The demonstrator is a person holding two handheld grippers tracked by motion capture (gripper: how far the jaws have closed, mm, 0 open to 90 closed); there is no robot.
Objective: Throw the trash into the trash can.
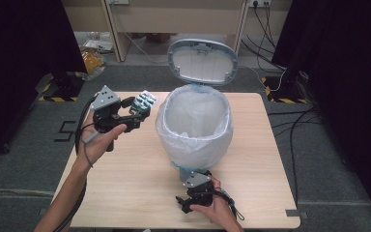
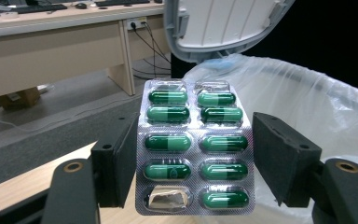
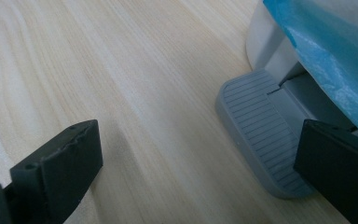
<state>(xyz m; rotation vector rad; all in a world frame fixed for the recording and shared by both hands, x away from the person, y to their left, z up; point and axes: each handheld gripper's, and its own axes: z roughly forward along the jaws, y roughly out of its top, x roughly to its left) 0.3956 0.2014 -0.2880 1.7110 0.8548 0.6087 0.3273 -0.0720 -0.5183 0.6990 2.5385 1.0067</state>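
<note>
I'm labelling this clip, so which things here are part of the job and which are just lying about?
In the job:
blister pack, held in the left gripper
bin, lid up
pedal, under the right gripper

Lying about:
desk
floor cables

Grey carpet floor (image 1: 24, 145), black curtains (image 1: 19, 38) (both sides), beige desk (image 1: 174, 19) behind

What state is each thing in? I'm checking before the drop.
Bin lid: raised.
Bin liner: fitted over the rim.
Pedal: right gripper open, one jaw over it.
Blister pack: clamped upright in left gripper, one pocket emptied.
</note>
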